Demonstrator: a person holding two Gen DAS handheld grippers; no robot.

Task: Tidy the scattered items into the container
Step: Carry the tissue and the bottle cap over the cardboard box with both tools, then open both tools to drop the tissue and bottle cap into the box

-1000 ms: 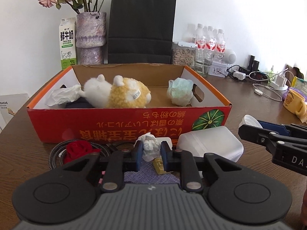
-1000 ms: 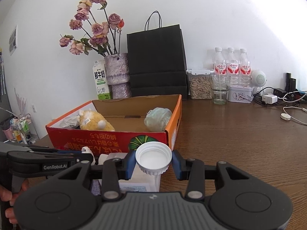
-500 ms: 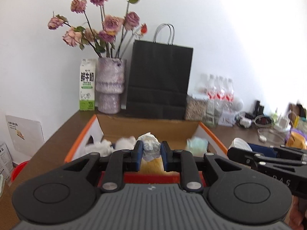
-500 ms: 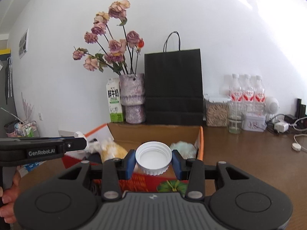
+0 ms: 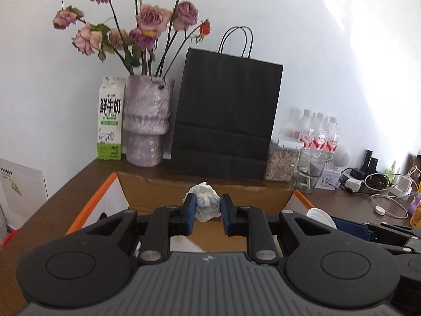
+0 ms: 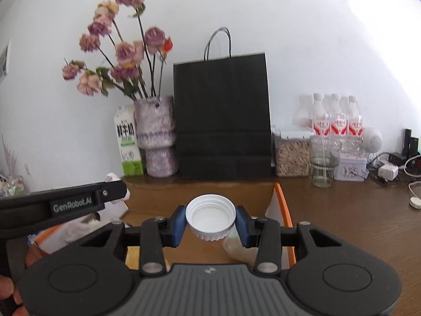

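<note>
You see a white cap point(image 6: 210, 217), white tissue point(image 5: 205, 205), an orange-rimmed brown box point(image 5: 205, 188), a black bag point(image 5: 223, 121) and pink roses point(image 5: 147, 18).

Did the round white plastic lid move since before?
Yes. The round white plastic lid, pinched in the right tongs, went up and forward: it was in front of the orange cardboard box, now it's over the inside.

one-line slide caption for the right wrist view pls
Right tongs grip a white jar lid above the open cardboard box.
</note>
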